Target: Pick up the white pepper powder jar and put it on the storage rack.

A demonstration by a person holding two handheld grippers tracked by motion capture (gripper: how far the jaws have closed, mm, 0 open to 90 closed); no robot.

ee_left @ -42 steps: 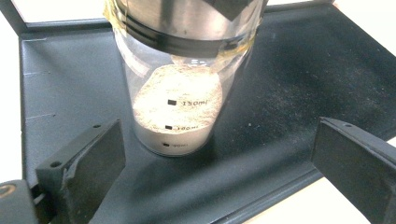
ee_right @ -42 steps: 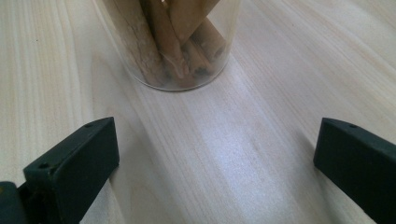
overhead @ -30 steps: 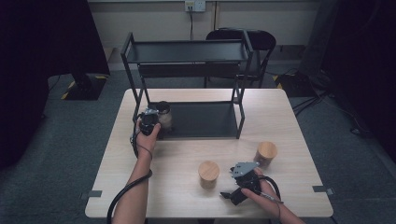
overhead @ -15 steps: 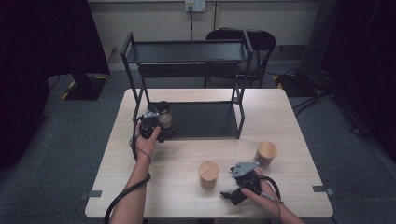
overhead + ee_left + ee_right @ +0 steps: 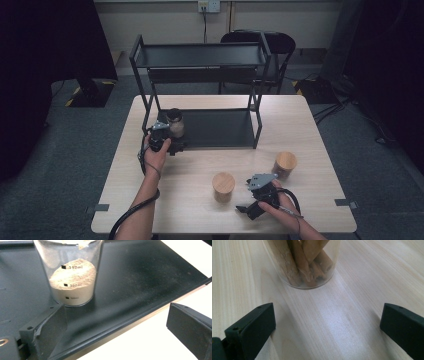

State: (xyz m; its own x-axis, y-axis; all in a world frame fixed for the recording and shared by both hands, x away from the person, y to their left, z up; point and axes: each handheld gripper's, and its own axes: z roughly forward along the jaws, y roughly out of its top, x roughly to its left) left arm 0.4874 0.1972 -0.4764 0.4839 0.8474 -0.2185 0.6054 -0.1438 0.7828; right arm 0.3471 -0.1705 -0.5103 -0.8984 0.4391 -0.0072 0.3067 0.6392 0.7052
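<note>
- The left gripper (image 5: 172, 142) sits at the front left corner of the rack's lower shelf (image 5: 220, 131), jaws spread wide and holding nothing; in the left gripper view the powder jar (image 5: 73, 272) stands upright on the black shelf just ahead of the jaws, untouched by either
- Judged from this, the jar looks placed, so the sound move is to draw the left gripper straight back off the shelf edge, jaws kept wide so neither clips the glass or the rack's post (image 5: 145, 85)
- The right gripper (image 5: 248, 209) rests near the table's (image 5: 310, 120) front edge, jaws likewise apart and empty; the right gripper view has the jar of brown sticks (image 5: 305, 261) ahead of the jaws and apart from them
- A good approach there seems to be a level advance until the jar is centred between the pads, then a low grip on the glass wall
- Count: one rack with two shelves; three jars, one on the lower shelf, two with wooden lids (image 5: 223, 181) on the table, the farther one (image 5: 285, 162) right of it; two grippers; one chair (image 5: 272, 42) behind the table
</note>
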